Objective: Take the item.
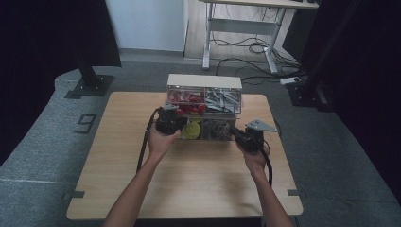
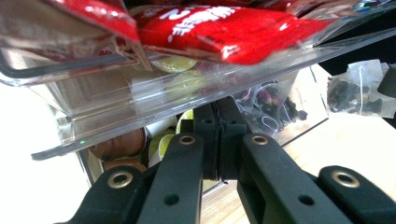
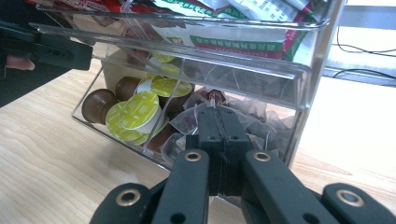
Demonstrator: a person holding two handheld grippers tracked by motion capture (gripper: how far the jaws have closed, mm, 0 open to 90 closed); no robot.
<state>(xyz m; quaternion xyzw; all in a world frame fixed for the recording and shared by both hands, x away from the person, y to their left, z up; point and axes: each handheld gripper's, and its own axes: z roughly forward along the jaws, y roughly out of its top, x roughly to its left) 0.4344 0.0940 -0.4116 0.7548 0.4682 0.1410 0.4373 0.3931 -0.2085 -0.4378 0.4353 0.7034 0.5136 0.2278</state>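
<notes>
A clear two-tier organiser with a white top stands at the table's far middle. Its upper drawer holds red packets on the left and green-and-white sachets on the right. The lower drawer leans out toward me, with yellow-lidded capsules on its left and tea bags on its right. My left gripper is shut, its tips just under the upper drawer's front lip. At the tea-bag side of the lower drawer, my right gripper is shut, and I see nothing held in it.
The wooden table has open room in front of the organiser. Behind it on the grey floor stand a desk frame with loose cables and a black stand base. Dark curtains close both sides.
</notes>
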